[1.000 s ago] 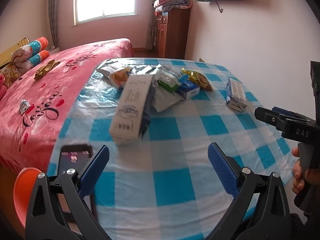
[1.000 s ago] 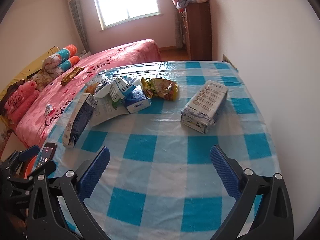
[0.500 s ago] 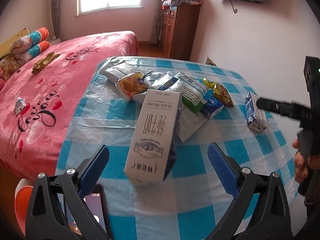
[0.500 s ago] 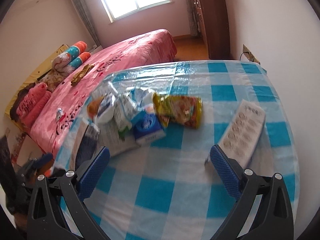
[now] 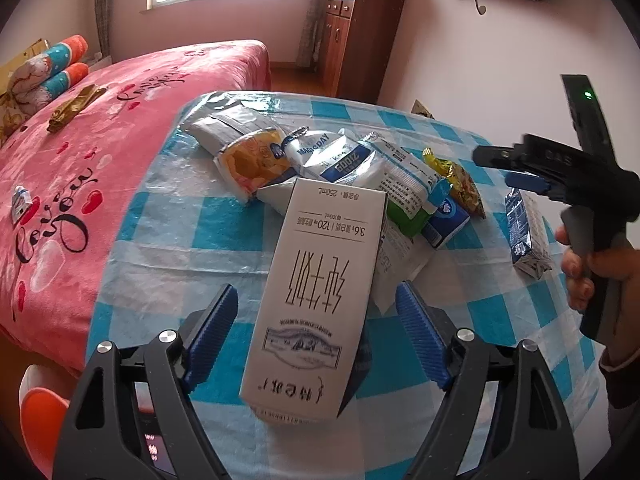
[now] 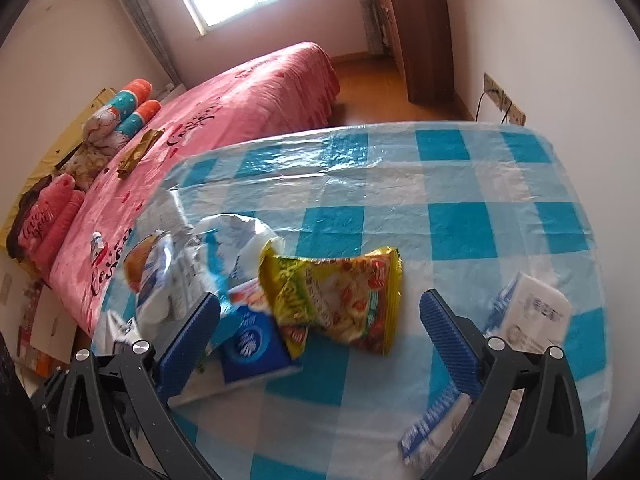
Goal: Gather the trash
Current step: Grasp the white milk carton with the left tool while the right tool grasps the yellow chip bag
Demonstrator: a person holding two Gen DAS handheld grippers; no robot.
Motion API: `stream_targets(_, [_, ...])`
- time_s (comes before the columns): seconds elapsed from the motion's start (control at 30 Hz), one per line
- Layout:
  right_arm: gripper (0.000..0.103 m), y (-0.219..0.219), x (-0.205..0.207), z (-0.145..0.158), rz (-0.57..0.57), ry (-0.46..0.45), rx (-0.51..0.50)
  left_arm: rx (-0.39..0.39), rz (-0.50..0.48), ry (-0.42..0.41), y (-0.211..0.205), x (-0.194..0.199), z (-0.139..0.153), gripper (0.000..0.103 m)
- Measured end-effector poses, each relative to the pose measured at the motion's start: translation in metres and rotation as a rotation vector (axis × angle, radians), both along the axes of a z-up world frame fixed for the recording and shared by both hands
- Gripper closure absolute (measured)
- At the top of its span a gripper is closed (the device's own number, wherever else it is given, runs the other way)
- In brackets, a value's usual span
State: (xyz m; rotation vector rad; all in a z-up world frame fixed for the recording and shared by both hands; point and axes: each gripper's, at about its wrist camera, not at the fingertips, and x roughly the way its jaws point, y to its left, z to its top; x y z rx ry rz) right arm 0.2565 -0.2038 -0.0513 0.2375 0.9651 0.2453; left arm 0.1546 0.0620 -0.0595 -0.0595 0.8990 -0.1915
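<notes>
Your left gripper [image 5: 316,334] fingers are closing around the white milk carton [image 5: 316,300], pads not yet touching it.

Your right gripper [image 6: 320,338] stands wide open and empty; the yellow snack packet [image 6: 340,296] lies between its fingers, the blue tissue pack [image 6: 256,348] by the left finger, a white-and-blue carton [image 6: 532,320] beyond the right finger. Farther off, wrappers heap on the checked tablecloth [image 6: 440,184].

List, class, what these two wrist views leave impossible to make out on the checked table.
- Phone: left wrist view, mostly hidden behind the left gripper, whose jaws are closing around the milk carton without touching it.
- Blue-and-white box: right wrist view, blurred, partly behind a finger of the right gripper.
</notes>
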Motion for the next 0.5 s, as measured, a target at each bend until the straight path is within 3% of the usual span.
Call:
stream_targets(0.23, [0.005,0.002,0.025,-0.018,-0.009,0.059,0.019,-0.013,0.004,0.029,-0.004,0.015,-0.009,0.032])
stream_targets(0.5, [0.005,0.013,0.035,-0.024,-0.002,0.061,-0.042,-0.032,0.01,0.039,-0.007,0.021,-0.014,0.043])
